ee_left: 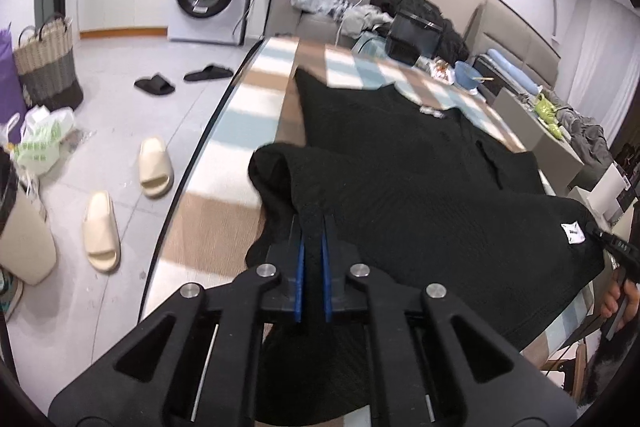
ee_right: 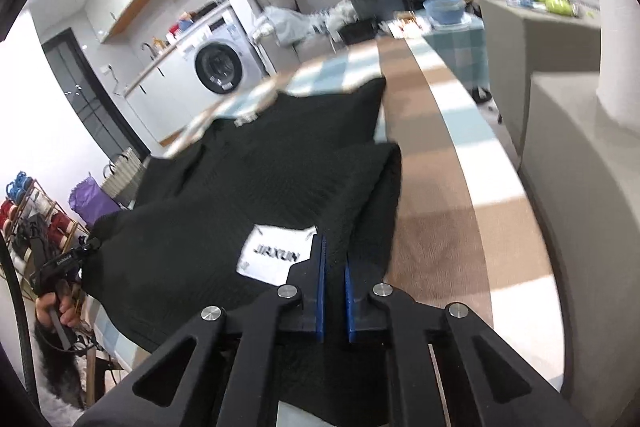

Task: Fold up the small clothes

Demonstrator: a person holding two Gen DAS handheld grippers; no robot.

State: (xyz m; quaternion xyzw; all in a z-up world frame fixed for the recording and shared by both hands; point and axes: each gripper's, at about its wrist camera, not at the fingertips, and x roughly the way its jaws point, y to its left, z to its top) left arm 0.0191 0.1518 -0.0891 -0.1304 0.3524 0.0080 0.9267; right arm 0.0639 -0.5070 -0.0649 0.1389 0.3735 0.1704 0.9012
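Both grippers, left gripper (ee_left: 313, 217) and right gripper (ee_right: 334, 241), are pinching the black garment's (ee_left: 400, 163) lifted near edge; the checked table (ee_left: 228, 131) is lying bare along the picture's sides.

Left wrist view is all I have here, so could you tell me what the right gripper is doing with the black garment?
Observer: The right gripper is shut on the near hem of the black garment, just beside its white label.
Operator: Thank you. Can the label's print be read from your side?
Observer: Yes, in the right wrist view it reads JIAXUN in dark letters.
Operator: And what lies to the right of the garment there?
Observer: A bare strip of the checked tablecloth runs alongside it, with the blue bowl at the table's far end.
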